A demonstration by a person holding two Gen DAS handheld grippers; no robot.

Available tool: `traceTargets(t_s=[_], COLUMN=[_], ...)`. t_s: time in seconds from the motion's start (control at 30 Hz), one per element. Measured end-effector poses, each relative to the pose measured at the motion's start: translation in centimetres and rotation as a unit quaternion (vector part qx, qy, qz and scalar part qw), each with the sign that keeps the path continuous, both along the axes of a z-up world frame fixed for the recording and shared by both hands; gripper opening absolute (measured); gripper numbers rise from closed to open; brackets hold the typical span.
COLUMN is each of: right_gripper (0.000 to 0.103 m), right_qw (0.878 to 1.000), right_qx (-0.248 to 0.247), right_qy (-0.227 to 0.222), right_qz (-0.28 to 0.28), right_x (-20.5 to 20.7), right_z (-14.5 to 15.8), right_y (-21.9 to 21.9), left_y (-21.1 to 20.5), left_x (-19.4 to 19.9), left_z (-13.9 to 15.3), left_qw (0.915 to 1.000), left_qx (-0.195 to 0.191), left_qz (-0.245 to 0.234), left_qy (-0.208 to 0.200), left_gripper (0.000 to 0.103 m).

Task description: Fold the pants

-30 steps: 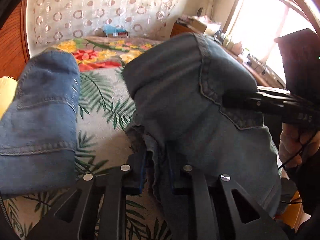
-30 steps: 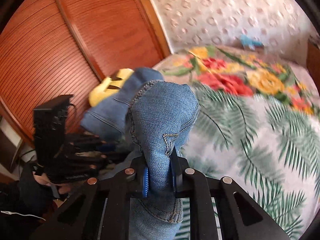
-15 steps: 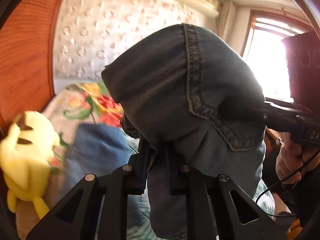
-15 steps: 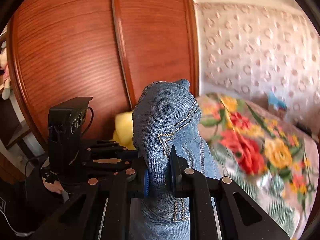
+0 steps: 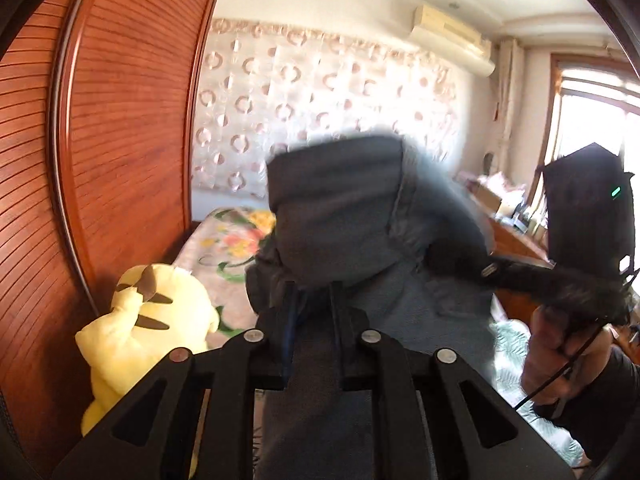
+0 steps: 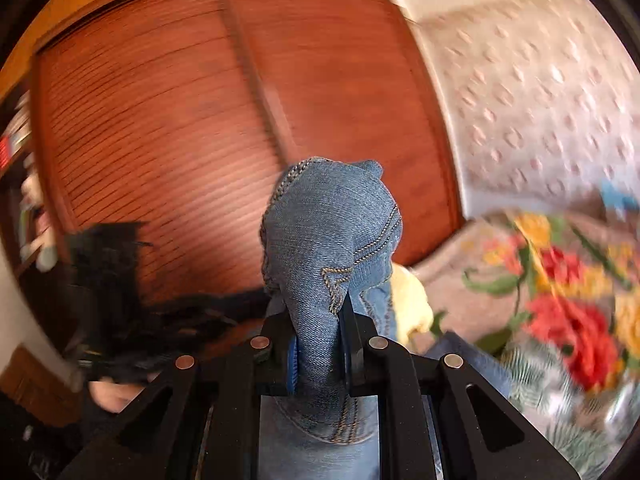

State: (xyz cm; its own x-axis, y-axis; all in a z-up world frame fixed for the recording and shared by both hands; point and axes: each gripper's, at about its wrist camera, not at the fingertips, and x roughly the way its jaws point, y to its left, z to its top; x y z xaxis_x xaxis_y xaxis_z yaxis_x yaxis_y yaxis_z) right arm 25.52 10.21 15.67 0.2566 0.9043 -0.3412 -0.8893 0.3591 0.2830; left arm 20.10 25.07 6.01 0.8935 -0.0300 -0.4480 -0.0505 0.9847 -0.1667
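Both grippers (image 5: 314, 312) (image 6: 320, 344) tight on pants (image 6: 328, 240).

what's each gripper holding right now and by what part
Both grip the jeans: right gripper on a stitched pocket corner, left gripper on a bunched fold, part unclear.
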Motion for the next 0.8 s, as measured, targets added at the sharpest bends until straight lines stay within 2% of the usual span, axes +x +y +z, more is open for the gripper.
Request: traceTargets(t_s=[0.1,0.17,0.2,0.33,0.47,0.57,0.6,0.63,0.7,0.8], right_gripper=[0.026,0.029,0.033,0.05,0.051,0.051,0.048,0.04,0.034,0.03], right_qw=[0.993,0.979,0.973,0.975,0.974,0.978,0.979,0.981,0.984,0.976], right_qx=[-0.093,-0.168,-0.188,-0.169,-0.166,-0.141,-0.14,-0.137,-0.134,-0.177], right_qy=[0.022,0.036,0.039,0.063,0.044,0.02,0.014,0.006,-0.003,-0.01], right_qz=[-0.069,-0.11,-0.129,-0.132,-0.148,-0.154,-0.149,-0.14,-0.12,-0.127], right_x=[3.7,5.8,6.7,8.5,9.5,8.0,7.6,7.0,6.0,8.3], right_z=[-7.0,-11.4,-12.7,-12.3,-11.0,-9.4,-9.2,-9.4,-9.9,-12.7], right_y=[1.5,2.0,1.7,-0.4,-0.9,-2.1,-1.7,-1.7,-1.4,-0.6], left_y=[-0.6,-1.2,-1.1,-1.5,-2.2,-3.0,-3.2,-3.4,-3.8,-4.4], left_x=[3.2,4.4,5.0,5.5,5.3,4.7,4.5,4.3,3.8,3.2], left_z=[-3.0,-5.1,-6.2,-7.7,-8.4,-9.5,-9.8,-10.1,-10.9,-12.2], left_qw=[0.9986,0.9966,0.9954,0.9932,0.9919,0.9901,0.9895,0.989,0.9874,0.9854], left_qx=[0.018,0.023,0.022,0.018,0.017,0.012,0.012,0.012,0.011,0.01], left_qz=[0.004,-0.003,-0.008,-0.017,-0.021,-0.023,-0.023,-0.022,-0.022,-0.018], left_qy=[0.049,0.079,0.092,0.114,0.124,0.138,0.142,0.146,0.156,0.169], left_gripper=[0.016,0.016,0.016,0.016,0.016,0.016,0.016,0.016,0.016,0.016])
